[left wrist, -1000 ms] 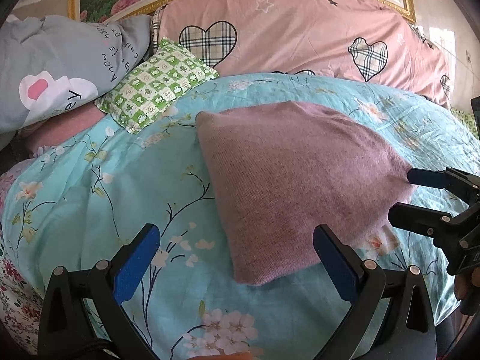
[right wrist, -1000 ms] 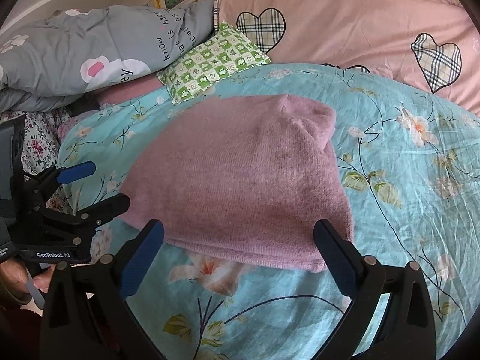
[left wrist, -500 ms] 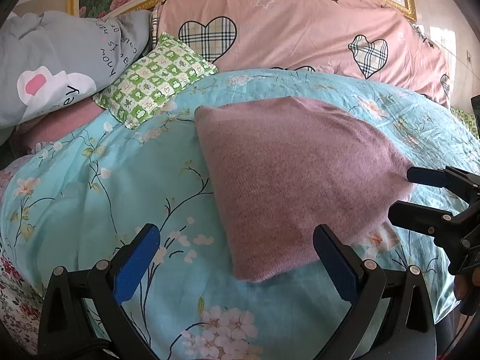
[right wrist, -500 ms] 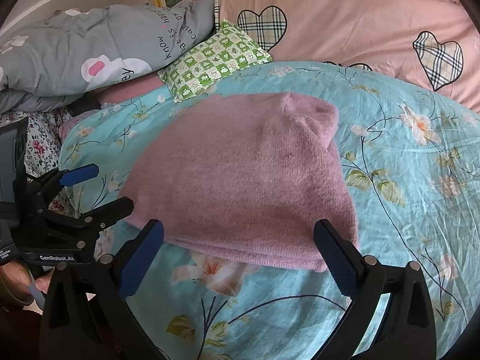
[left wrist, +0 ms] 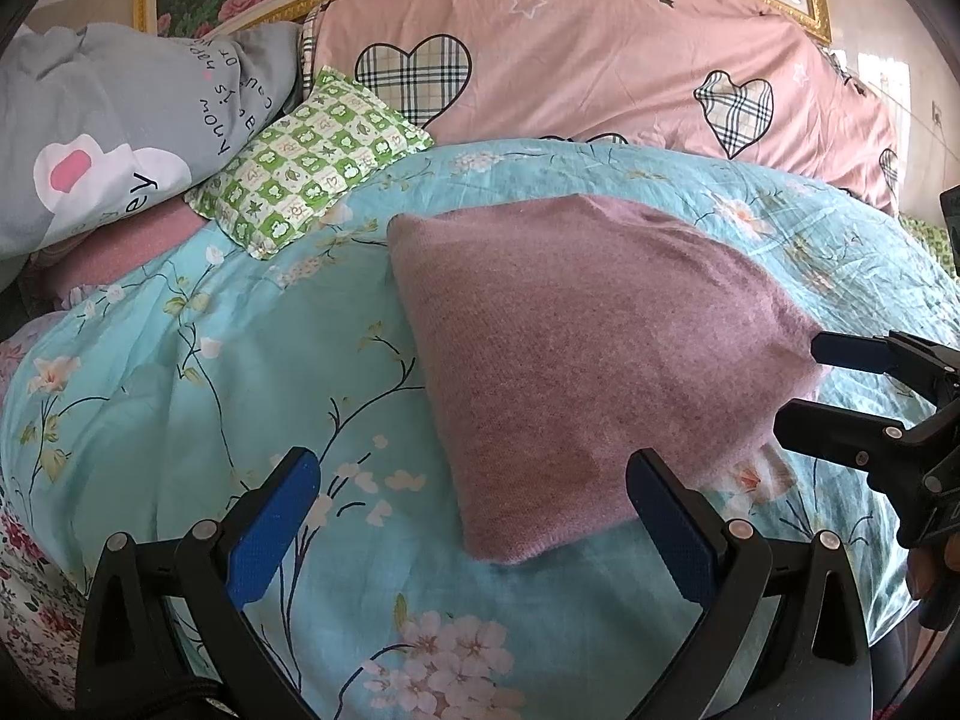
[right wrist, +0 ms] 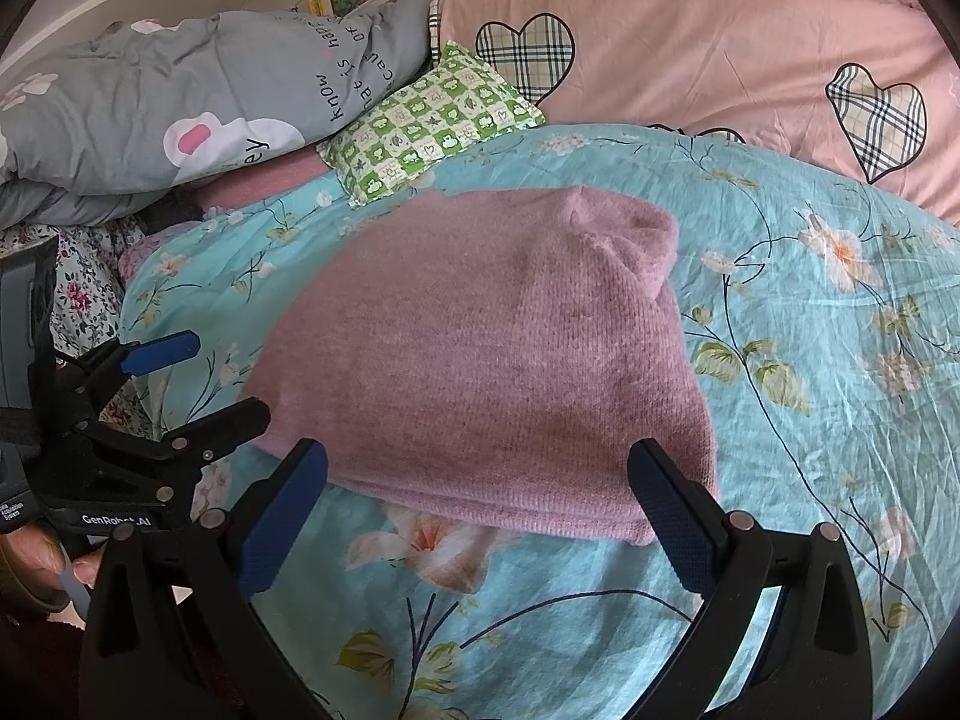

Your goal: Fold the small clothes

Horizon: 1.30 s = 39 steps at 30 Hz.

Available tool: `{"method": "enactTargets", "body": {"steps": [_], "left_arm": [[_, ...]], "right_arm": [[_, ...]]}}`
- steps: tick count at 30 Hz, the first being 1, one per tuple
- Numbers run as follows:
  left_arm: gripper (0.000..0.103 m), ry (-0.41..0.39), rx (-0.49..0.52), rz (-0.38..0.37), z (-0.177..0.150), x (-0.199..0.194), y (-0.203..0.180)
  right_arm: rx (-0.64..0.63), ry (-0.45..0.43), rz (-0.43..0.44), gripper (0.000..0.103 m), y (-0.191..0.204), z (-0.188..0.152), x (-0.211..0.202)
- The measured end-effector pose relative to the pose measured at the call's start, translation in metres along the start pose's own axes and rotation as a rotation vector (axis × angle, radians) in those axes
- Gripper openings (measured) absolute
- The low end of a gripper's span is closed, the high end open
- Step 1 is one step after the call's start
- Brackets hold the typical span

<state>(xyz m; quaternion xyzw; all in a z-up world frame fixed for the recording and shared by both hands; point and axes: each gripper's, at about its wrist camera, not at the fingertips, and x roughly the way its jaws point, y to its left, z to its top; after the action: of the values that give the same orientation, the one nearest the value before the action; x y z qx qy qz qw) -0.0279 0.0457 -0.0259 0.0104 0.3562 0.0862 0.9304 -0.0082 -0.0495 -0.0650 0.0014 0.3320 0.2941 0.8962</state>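
Left wrist view shows the mauve knit sweater (left wrist: 588, 360) already folded compact, lying mid-bed on the floral duvet (left wrist: 198, 372); both the left gripper (left wrist: 474, 516) and right gripper (right wrist: 480, 498) hover spread, holding nothing, so little folding seems left.

The sweater (right wrist: 480, 372) is fuzzy matt knit. The quilt (right wrist: 810, 420) is smooth, creased cotton-like cloth. Each gripper (left wrist: 474, 516) is matt black plastic with textured blue pads (left wrist: 273, 531).
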Motion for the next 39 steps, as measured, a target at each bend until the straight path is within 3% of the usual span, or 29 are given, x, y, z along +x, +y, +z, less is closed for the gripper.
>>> {"method": "enactTargets", "body": {"steps": [39], "left_arm": [[0.102,0.048,0.007,-0.032,0.0036,0.0044,0.0044]], "right_arm": [[-0.029,0.014,0.003,0.101,0.0066,0.0073,-0.0044]]}}
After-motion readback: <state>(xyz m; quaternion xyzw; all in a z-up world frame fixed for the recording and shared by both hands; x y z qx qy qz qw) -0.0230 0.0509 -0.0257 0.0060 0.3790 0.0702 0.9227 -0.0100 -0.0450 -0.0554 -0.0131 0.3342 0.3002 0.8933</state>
